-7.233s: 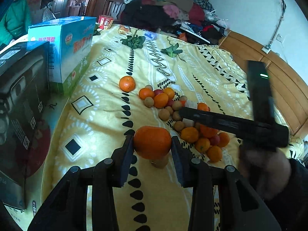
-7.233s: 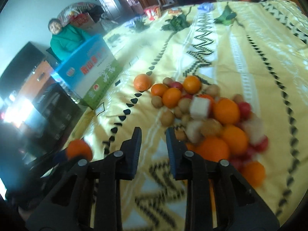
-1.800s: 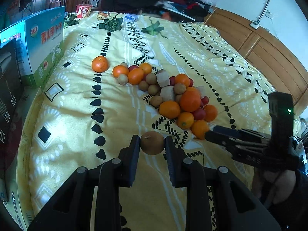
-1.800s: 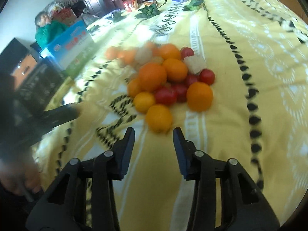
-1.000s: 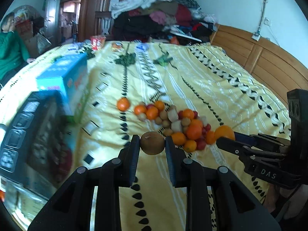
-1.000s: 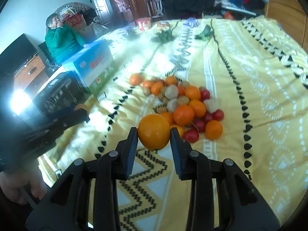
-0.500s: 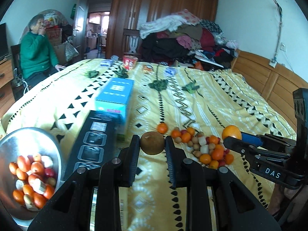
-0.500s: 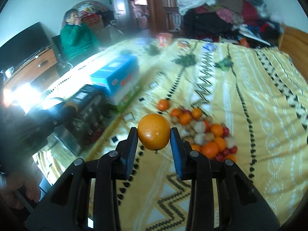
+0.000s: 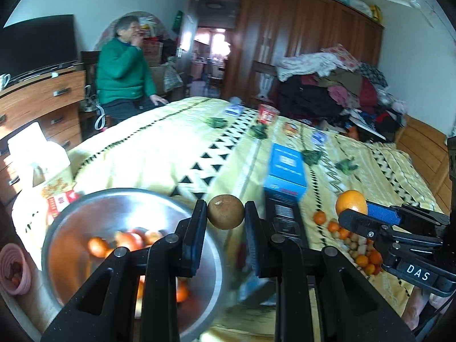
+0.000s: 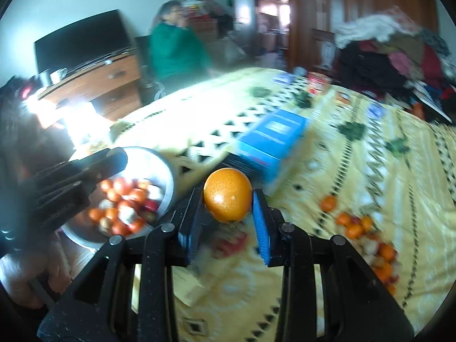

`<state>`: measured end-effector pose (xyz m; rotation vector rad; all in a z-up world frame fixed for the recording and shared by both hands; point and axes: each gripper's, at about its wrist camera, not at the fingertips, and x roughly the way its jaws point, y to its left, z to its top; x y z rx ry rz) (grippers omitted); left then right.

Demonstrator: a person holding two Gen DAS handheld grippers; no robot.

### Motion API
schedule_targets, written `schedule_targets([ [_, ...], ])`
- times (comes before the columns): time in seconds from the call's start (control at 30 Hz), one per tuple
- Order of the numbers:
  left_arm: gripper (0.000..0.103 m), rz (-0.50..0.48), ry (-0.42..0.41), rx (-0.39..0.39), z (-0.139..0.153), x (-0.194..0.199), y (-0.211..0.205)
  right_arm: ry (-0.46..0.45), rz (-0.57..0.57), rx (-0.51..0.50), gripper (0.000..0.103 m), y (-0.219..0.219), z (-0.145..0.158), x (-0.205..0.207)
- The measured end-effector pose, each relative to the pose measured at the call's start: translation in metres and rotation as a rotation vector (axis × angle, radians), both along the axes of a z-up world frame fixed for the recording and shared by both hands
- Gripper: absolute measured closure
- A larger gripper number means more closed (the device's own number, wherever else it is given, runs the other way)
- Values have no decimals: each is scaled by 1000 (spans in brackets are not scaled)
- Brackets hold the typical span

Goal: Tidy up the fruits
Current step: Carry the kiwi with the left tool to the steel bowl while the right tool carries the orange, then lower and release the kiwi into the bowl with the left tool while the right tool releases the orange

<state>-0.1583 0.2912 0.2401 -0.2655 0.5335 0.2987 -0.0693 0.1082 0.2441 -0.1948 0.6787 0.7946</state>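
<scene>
My left gripper [image 9: 225, 216] is shut on a brown round fruit [image 9: 225, 211] and holds it in the air by the far rim of a metal bowl [image 9: 71, 216] that holds several fruits. My right gripper [image 10: 228, 202] is shut on an orange [image 10: 228, 198], held in the air to the right of the bowl [image 10: 168, 179]; the orange also shows in the left wrist view [image 9: 351, 201]. A pile of mixed fruits [image 9: 353, 245] lies on the yellow bedspread [image 10: 370, 171] at the right.
A blue box [image 9: 286, 175] and a black box [image 9: 283, 216] lie on the bed between the bowl and the fruit pile. A pink basket [image 9: 12, 270] sits at the left edge. A person in green [image 9: 122, 71] sits beyond the bed. Clothes are piled at the far right.
Both grippers have swung left with their fruits, away from the pile. The bowl has come in close under the left gripper and beside the right one.
</scene>
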Motion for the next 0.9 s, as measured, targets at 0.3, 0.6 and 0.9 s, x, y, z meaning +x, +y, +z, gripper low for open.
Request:
schedule_targets([
  [0.3,76,206,65,-43,-27,-42,104,57,198,2,68,98,-9,-25],
  [0.6,76,240,159,-78,-71,-46,134,173,290,-48,68,151,-43,-38],
  [0.9,76,241,183,-64,-82,-41,137,214,288,-73,68,161,-58,-40],
])
